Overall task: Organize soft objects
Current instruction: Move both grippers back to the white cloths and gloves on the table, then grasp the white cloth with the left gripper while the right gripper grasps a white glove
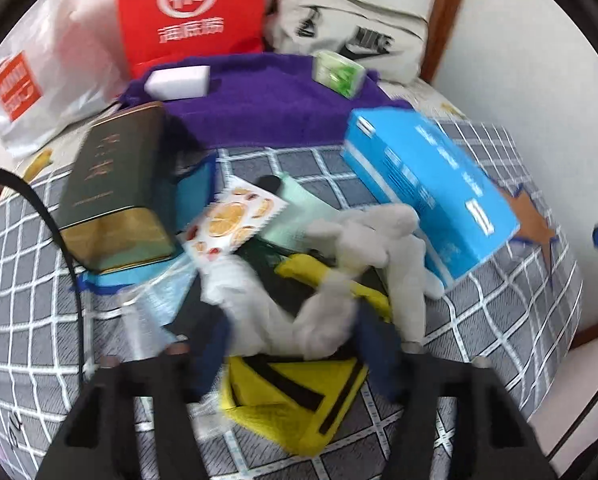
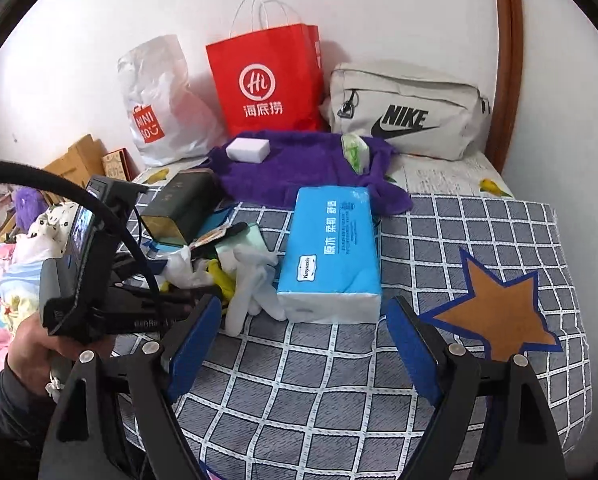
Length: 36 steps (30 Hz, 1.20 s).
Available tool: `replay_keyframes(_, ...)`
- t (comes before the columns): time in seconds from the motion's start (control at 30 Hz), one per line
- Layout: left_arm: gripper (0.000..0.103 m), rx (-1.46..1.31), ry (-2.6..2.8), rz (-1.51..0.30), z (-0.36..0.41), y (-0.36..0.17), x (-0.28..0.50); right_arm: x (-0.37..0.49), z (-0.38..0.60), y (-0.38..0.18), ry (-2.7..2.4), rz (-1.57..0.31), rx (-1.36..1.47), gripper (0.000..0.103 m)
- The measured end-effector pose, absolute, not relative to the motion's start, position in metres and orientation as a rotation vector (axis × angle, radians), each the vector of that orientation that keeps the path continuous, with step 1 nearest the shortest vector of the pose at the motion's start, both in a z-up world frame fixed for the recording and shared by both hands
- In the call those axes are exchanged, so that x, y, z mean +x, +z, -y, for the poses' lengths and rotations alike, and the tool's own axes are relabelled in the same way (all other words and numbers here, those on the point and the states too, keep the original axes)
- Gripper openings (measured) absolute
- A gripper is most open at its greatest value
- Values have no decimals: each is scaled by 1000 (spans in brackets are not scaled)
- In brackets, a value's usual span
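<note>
White gloves [image 1: 351, 256] lie in a pile on the checked bedspread, over a yellow and black cloth [image 1: 299, 396]; they also show in the right wrist view [image 2: 255, 284]. My left gripper [image 1: 295, 344] hangs right over the gloves, jaws wide apart around them, blurred by motion. A blue tissue pack [image 2: 331, 252] lies to the right of the gloves, also in the left wrist view [image 1: 431, 188]. My right gripper [image 2: 303, 344] is open and empty, just in front of the tissue pack. A purple towel [image 2: 307, 164] lies behind with a white sponge [image 2: 247, 149] and a green tissue packet [image 2: 355, 152] on it.
A dark green tin box [image 1: 115, 188] and a fruit-print packet [image 1: 235, 220] lie left of the pile. A red paper bag [image 2: 267, 84], a white plastic bag [image 2: 159, 104] and a grey Nike bag [image 2: 411, 112] stand against the wall. A star patch [image 2: 495, 312] marks the bedspread.
</note>
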<state>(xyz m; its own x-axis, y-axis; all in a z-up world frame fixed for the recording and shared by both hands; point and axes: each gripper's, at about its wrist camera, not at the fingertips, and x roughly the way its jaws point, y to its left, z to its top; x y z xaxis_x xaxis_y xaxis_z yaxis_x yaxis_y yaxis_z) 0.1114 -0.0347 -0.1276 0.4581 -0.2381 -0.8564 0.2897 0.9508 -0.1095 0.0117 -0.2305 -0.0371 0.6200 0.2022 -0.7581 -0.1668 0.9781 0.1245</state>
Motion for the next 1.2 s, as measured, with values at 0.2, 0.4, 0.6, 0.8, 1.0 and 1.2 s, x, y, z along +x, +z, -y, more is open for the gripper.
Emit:
replay_keyframes(0.2, 28, -3, -365, -1005, 16, -108, 100, 11, 231, -41, 238, -895, 94, 84)
replay_keyframes(0.4, 27, -28, -326, -984, -7, -99, 89, 17, 214, -51, 269, -929, 76, 84)
replay_keyframes(0.6, 27, -68, -295, -1008, -29, -109, 92, 44, 192, -65, 319, -970, 69, 78)
replay_keyframes(0.8, 27, -77, -271, -994, -40, -111, 96, 82, 163, -79, 360, -997, -8, 59)
replay_keyframes(1.0, 27, -133, -287, -1002, -52, -118, 104, 108, 138, -95, 362, -1055, -116, 55)
replay_keyframes(1.2, 27, -152, -296, -1003, -62, -121, 108, 125, 124, -116, 309, -1098, -235, 26)
